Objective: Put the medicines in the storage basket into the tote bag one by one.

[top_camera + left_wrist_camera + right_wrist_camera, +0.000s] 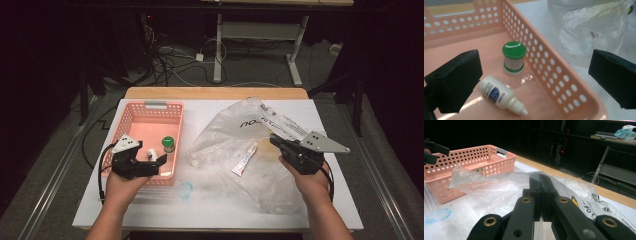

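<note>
The left gripper gapes over the pink basket's 5 o'clock corner, 1 white dropper bottle lying between its jaws, while the right gripper pinches the clear plastic bag.

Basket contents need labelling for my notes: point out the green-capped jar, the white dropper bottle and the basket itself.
green-capped jar [514, 49], left gripper view, on its green lid.
white dropper bottle [499, 95], left gripper view, on its body.
pink basket [131, 117], high view, on its left wall.
</note>
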Demonstrator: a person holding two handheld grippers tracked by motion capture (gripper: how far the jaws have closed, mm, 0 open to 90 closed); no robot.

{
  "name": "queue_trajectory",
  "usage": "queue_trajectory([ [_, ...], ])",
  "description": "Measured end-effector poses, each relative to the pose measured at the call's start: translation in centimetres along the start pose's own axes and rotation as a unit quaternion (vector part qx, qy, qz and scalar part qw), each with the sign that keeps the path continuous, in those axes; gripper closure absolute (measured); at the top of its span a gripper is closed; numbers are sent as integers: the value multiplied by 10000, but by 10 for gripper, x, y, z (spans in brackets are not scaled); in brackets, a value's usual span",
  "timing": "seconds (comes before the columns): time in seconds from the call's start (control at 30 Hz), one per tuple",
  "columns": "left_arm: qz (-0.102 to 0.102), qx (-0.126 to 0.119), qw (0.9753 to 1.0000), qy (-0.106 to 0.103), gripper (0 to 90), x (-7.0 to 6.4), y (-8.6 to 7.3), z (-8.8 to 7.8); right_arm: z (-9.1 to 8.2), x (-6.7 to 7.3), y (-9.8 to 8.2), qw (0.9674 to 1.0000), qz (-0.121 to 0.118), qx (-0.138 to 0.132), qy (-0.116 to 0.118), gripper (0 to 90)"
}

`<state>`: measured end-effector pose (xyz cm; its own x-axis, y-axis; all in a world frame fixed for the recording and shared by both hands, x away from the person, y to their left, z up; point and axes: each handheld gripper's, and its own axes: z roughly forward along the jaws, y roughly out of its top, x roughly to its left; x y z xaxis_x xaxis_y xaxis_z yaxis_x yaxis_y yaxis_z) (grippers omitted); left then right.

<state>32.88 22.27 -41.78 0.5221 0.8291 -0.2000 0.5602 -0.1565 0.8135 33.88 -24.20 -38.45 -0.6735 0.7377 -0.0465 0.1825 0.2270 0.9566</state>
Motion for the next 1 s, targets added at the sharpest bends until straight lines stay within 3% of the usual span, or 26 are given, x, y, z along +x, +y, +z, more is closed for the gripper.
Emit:
queue_trajectory([
  [0.2, 94, 33, 9999, -41, 0, -1, 21, 12, 0, 1, 0, 10000, 19, 6, 5, 900],
  [0.53, 109, 199, 9997, 68, 0, 15, 37, 39, 2, 0, -2, 10000, 21, 39, 15, 900],
  [0.83, -11, 647, 9973, 335, 84, 35, 43, 59, 3, 0, -1, 10000, 12, 28, 19, 900],
  [1.0, -93, 895, 9954, 315, 141, 40, 41, 68, 2, 0, -1, 10000, 7, 19, 24, 900],
])
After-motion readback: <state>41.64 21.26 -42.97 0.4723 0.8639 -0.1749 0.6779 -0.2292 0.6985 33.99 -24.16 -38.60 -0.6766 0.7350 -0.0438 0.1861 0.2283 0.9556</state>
